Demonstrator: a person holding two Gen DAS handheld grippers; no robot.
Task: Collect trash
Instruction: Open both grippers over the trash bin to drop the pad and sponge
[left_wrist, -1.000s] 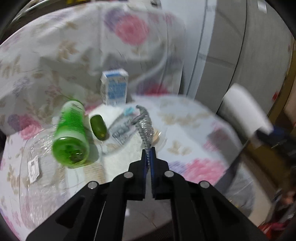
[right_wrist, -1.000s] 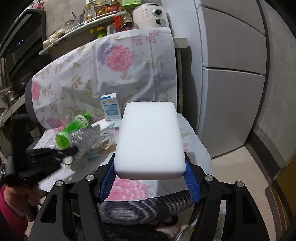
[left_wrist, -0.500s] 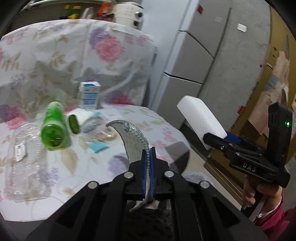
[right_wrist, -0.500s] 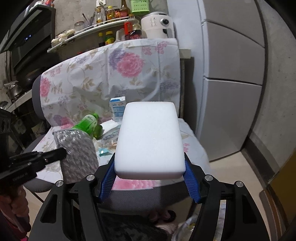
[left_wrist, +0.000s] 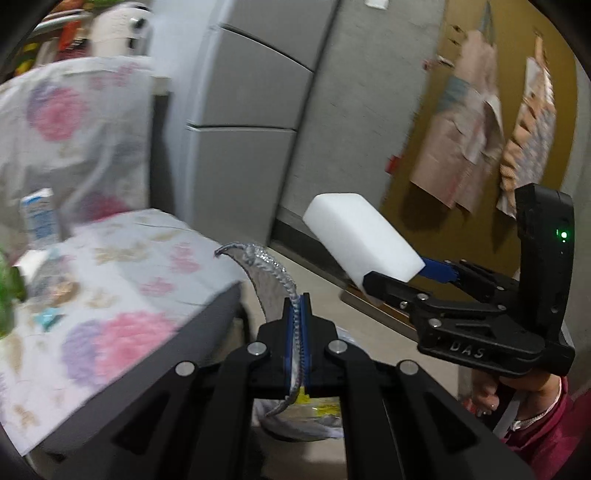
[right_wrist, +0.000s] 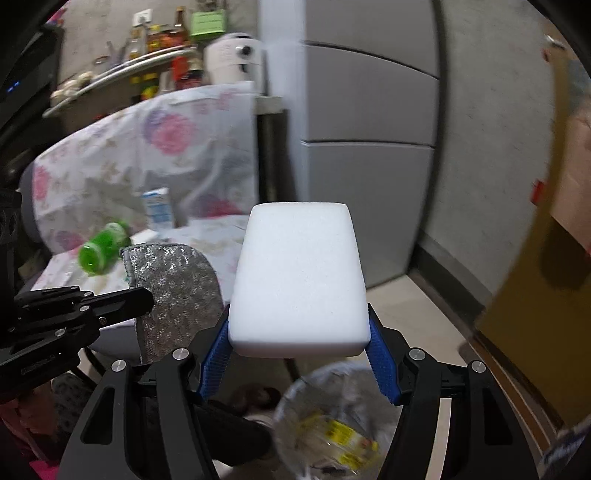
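Both tongs swung off chair; left tongs (left_wrist: 298, 314) clamp silver pouch (right_wrist: 173, 280), right tongs (right_wrist: 298, 345) grip white sponge (right_wrist: 299, 277)

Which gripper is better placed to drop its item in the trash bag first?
Right, probably. The right gripper, clamping the white sponge, has the open trash bag directly beneath it. The left gripper, shut on the silver scrub pad, sits nearer the chair edge, with only part of the bag showing below.

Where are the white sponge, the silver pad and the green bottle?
white sponge (right_wrist: 297, 277), right wrist view, middle of its top face
silver pad (right_wrist: 175, 291), right wrist view, glittery flat side
green bottle (right_wrist: 101, 249), right wrist view, its body
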